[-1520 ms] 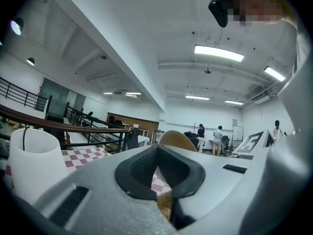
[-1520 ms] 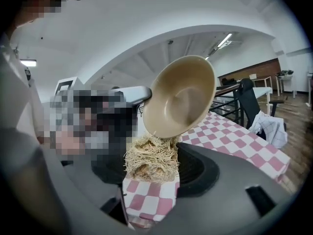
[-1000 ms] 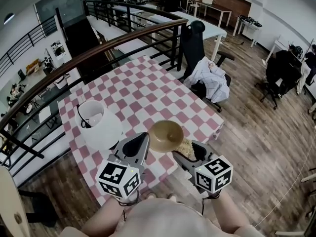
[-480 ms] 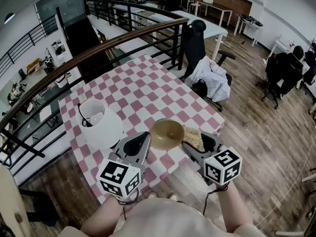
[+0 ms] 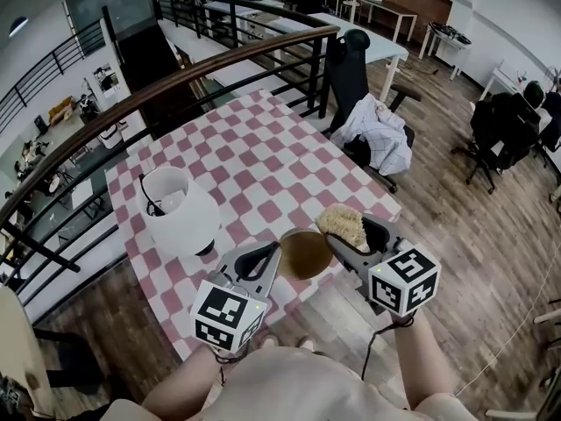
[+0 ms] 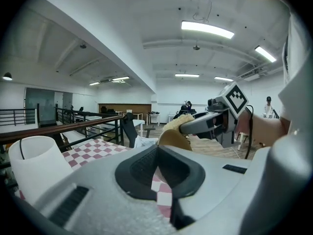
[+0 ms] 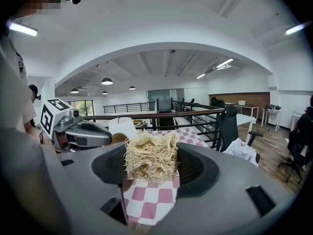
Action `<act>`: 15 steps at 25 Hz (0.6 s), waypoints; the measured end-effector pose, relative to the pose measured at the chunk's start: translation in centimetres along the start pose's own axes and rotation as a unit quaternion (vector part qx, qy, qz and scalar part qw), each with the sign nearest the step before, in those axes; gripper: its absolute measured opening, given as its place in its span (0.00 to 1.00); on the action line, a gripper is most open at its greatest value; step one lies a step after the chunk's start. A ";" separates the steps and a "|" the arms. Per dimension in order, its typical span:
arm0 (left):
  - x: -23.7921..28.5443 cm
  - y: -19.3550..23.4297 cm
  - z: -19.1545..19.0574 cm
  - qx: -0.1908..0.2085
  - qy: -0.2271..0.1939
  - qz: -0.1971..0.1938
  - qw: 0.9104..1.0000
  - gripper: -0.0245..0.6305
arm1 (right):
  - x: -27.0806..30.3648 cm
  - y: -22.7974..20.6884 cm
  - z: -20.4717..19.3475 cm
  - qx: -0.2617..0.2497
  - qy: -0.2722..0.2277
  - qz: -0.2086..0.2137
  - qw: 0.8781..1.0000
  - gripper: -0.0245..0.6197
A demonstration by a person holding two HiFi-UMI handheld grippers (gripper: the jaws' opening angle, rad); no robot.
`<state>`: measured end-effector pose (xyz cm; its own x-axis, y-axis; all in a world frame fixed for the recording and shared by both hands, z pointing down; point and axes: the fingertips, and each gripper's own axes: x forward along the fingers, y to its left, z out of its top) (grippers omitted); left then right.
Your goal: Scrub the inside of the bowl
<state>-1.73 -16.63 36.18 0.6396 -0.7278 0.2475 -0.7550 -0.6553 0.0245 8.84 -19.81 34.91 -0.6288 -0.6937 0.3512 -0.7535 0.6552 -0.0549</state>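
The person held both grippers in front of the body, over the near edge of the checked tabletop [image 5: 254,160]. The left gripper [image 5: 264,259] had its jaws pressed together on the rim of a brown bowl [image 5: 304,254], and the bowl hung in the air above the tabletop, between the two grippers. The right gripper [image 5: 354,235] had its jaws pinching a straw-coloured fibre scrubber [image 7: 150,156], which stuck out past the jaw tips. In the head view the scrubber was just beside the far right rim of the bowl; I could not tell if it touched. A white bucket [image 5: 180,213] stood on the tabletop to the left of the left gripper.
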 end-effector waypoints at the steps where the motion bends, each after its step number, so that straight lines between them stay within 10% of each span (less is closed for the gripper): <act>1: 0.2 -0.5 -0.4 0.006 0.006 -0.004 1.000 0.06 | 0.2 0.3 0.1 -0.006 0.003 0.004 1.000 0.45; 15: 2.5 -4.1 -4.6 0.015 0.061 -0.048 0.997 0.06 | 2.6 5.8 -1.1 -0.013 0.025 0.100 0.995 0.45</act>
<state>2.30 -14.88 41.15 0.6852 -0.6326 0.3610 -0.6852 -0.7279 0.0252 3.03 -17.54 36.52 -0.7550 -0.5330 0.3820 -0.6081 0.7870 -0.1037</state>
